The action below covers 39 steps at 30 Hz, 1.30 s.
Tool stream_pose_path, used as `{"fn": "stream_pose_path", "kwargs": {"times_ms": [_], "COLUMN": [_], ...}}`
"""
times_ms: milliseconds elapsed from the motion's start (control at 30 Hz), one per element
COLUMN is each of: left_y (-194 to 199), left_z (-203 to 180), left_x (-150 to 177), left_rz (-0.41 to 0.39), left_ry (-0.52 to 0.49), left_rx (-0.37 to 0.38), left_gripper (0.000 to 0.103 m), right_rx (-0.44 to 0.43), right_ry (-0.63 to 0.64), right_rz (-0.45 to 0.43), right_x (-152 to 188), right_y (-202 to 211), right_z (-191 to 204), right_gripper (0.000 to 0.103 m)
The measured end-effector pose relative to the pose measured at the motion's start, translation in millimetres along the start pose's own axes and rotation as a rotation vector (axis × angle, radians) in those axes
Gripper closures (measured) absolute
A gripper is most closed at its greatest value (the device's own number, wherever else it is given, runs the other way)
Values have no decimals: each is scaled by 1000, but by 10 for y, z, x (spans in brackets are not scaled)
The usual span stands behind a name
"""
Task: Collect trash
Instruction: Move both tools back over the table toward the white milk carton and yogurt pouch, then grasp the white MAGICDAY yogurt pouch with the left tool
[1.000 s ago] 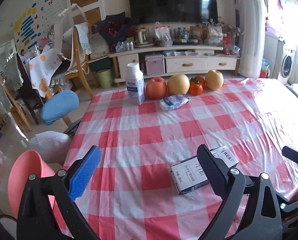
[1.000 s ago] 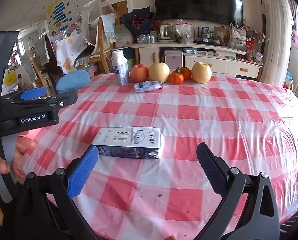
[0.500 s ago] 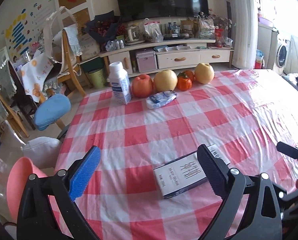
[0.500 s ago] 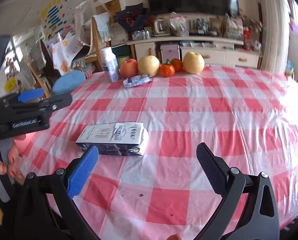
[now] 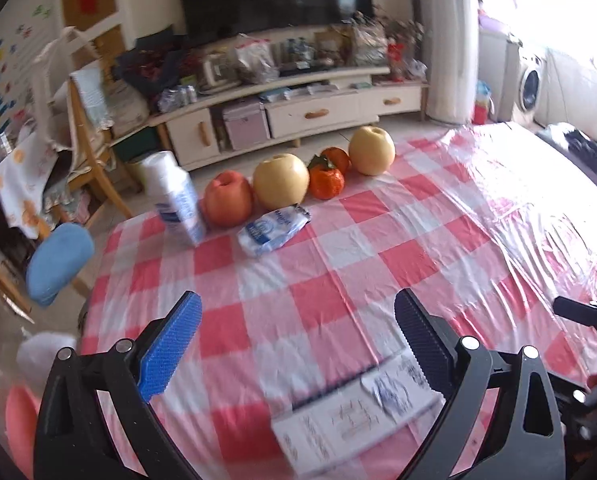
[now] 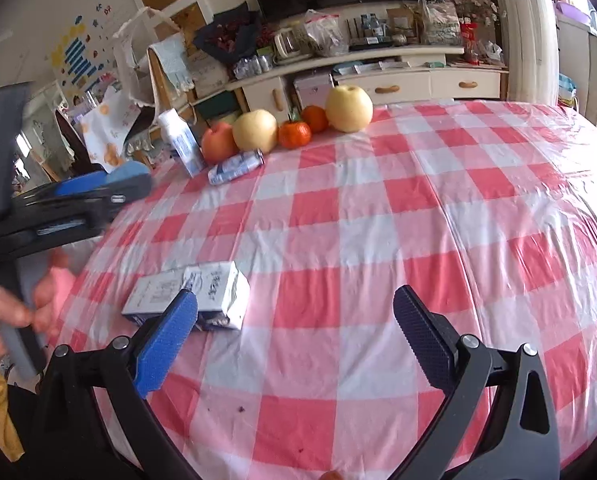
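Milk carton (image 6: 186, 298) flat (both fingers apart)

My left gripper (image 5: 296, 334) has pushed forward and risen over the checked tablecloth (image 5: 338, 272); the row of fruit (image 5: 282, 186) and the white bottle (image 5: 174, 196) loom much bigger than a second ago. The milk carton (image 5: 354, 416), once level with my right finger, has slid down under the fingers toward the bottom edge, blurred by the motion. From my right gripper (image 6: 294, 334) the carton (image 6: 190, 294) has drifted left and now sits partly behind my blue pad (image 6: 166, 344). My left hand (image 6: 2, 320) has dropped lower, smeared with movement.
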<state>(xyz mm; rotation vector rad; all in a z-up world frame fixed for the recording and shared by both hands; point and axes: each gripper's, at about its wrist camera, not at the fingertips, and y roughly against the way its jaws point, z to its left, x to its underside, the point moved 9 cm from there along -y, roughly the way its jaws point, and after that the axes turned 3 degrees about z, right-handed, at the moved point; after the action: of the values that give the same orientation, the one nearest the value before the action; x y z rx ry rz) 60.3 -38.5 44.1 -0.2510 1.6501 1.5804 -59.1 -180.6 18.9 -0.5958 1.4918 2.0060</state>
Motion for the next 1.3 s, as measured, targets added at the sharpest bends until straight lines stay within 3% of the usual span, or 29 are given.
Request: {"fn": "stream_pose_path", "kwargs": {"times_ms": [167, 333, 767, 900, 1067, 1167, 1300], "left_y": [-596, -1082, -1929, -1962, -1876, -1790, -1754], "left_z": [74, 194, 326, 249, -194, -351, -289], "left_x": [-139, -260, -425, -448, -338, -326, -448], "left_rz": [75, 127, 190, 180, 230, 227, 195], "left_ry": [-34, -57, -98, -101, -175, -256, -209], "left_rx": [2, -10, 19, 82, 266, 288, 257], "left_gripper": [8, 17, 17, 17, 17, 17, 16], "right_rx": [-76, -132, -167, -166, -150, -146, -144], "right_ry": [-18, -57, -35, -24, -70, -98, -102], "right_rz": [-20, 22, 68, 67, 41, 31, 30], "right_x": [-84, -77, -14, -19, -80, -93, -90], "right_y": [26, -50, -103, -120, -77, -39, -27], "right_z": [42, -18, -22, -3, -139, -229, -257], "right_gripper": [4, 4, 4, 4, 4, 4, 4]}}
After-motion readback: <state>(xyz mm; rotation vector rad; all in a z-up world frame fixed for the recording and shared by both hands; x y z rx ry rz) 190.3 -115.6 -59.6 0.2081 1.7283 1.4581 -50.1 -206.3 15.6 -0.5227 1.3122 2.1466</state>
